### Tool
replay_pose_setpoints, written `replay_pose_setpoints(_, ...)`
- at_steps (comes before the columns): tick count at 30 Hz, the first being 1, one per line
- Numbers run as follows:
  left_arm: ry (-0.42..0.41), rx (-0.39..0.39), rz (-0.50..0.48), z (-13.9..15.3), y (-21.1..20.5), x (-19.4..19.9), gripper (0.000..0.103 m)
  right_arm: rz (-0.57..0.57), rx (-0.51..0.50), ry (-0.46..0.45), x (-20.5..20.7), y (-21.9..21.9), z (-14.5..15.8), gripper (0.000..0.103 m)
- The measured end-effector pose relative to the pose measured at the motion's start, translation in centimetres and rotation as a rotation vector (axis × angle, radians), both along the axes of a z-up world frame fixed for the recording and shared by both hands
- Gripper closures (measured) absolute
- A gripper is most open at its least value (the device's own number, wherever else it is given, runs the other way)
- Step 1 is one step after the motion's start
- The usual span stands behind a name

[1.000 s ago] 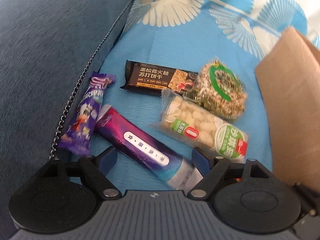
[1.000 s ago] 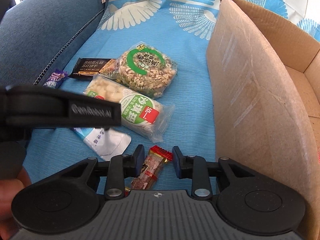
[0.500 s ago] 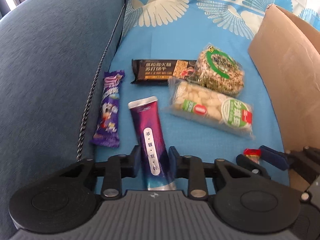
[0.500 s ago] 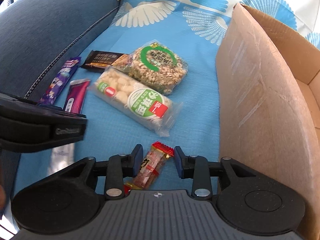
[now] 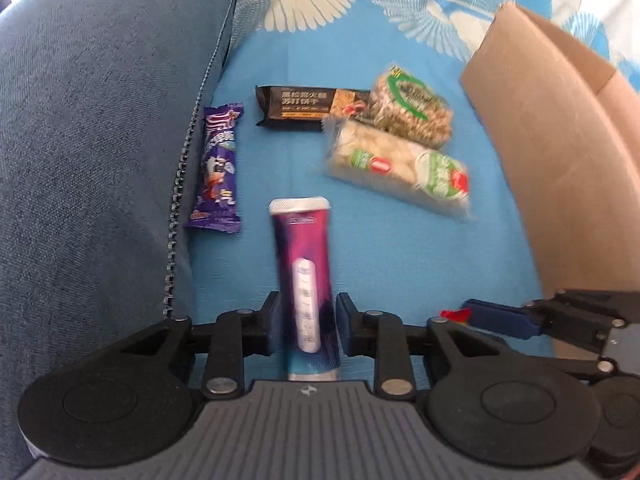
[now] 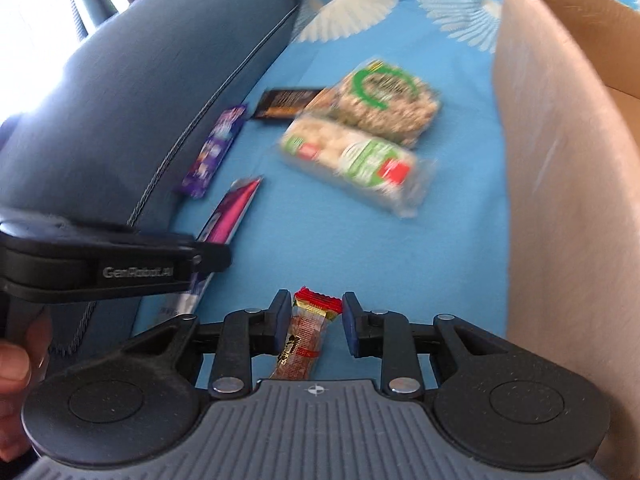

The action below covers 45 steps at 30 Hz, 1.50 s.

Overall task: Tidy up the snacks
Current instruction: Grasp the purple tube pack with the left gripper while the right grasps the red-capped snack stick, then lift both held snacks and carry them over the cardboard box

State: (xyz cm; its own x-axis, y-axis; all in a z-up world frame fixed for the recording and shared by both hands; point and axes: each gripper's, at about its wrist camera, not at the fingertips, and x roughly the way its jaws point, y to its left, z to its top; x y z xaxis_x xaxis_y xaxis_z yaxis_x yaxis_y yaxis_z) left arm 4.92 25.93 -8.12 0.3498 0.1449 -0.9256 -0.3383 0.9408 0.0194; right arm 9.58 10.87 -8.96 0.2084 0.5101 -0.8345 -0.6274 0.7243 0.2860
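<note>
- The left gripper (image 5: 306, 320) has its jaws easing open around the purple tube (image 5: 304, 276); the right gripper (image 6: 314, 328) pinches a small red-tipped bar (image 6: 306, 332).
- Farther off, four snacks lie on the blue cloth (image 5: 360, 264): purple wrapper (image 5: 219, 172), black bar (image 5: 296, 110), white pack (image 5: 396, 166), green pack (image 5: 412, 108).
- The box (image 6: 560, 184) stands beside them; most of the sorting seems left.

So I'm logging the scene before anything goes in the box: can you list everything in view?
purple tube: 1, purple-pink, between left gripper's fingers
red snack: 1, red-brown, between right gripper's fingers
purple bar: 1, by the cushion
black bar: 1, far
green pack: 1, overlapping black bar
clear pack: 1, white-green, middle
box: 1, brown, right
cushion: 1, grey-blue, left
left gripper: opening
right gripper: black
</note>
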Motion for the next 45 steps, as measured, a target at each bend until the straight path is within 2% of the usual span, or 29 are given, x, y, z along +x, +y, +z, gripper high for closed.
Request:
replay_pose_setpoints(2,-0.002,-0.004,0.022,0.0,0.4,0.0,0.059,0.001,-0.016,-0.019,-0.5,0.2,0.0,0.072)
replay_pose_setpoints(4,-0.011,-0.018,0.045,0.1,0.7,0.0,0.057,0.008,-0.021,-0.029,-0.8,0.2,0.2,0.072)
replay_pose_setpoints(6,-0.007,-0.026,0.049,0.0,0.7,0.1,0.055,0.017,-0.036,-0.038,-1.2,0.1,0.3,0.061)
replay_pose_setpoints(7,-0.003,-0.024,0.045,-0.1,0.5,0.3,0.054,0.024,-0.05,-0.049,-1.5,0.0,0.4,0.059)
replay_pose_setpoints(17,0.038,0.006,-0.006,-1.2,-0.7,1.2,0.053,0.099,-0.136,-0.084,-2.7,0.4,-0.4,0.058)
replay_pose_setpoints(19,0.041,0.011,-0.01,-1.5,-0.8,1.5,0.053,0.118,-0.139,-0.098,-3.0,0.6,-0.4,0.061)
replay_pose_setpoints(24,0.04,0.013,-0.016,-1.6,-0.9,1.5,0.056,0.134,-0.137,-0.113,-3.3,0.8,-0.2,0.079)
replay_pose_setpoints(26,0.035,0.016,-0.024,-1.5,-1.0,1.6,0.067,0.12,-0.128,-0.109,-3.1,0.7,-0.1,0.082)
replay_pose_setpoints(27,0.03,0.016,-0.025,-1.4,-1.0,1.6,0.068,0.11,-0.122,-0.11,-2.9,0.7,0.0,0.084)
replay_pose_setpoints(29,0.024,0.013,-0.019,-1.3,-1.1,1.7,0.076,0.089,-0.093,-0.121,-2.8,0.6,0.5,0.084)
replay_pose_setpoints(31,0.001,0.012,-0.013,-0.7,-1.2,1.7,0.081,0.073,-0.053,-0.139,-2.8,0.4,1.2,0.085)
replay_pose_setpoints(38,-0.111,0.027,0.005,1.7,-1.8,1.0,0.083,0.025,0.023,-0.217,-3.5,-1.3,3.1,0.085)
replay_pose_setpoints(45,-0.27,0.003,0.043,4.9,-2.7,-1.0,0.084,-0.017,0.119,-0.302,-4.6,-3.5,5.5,0.085)
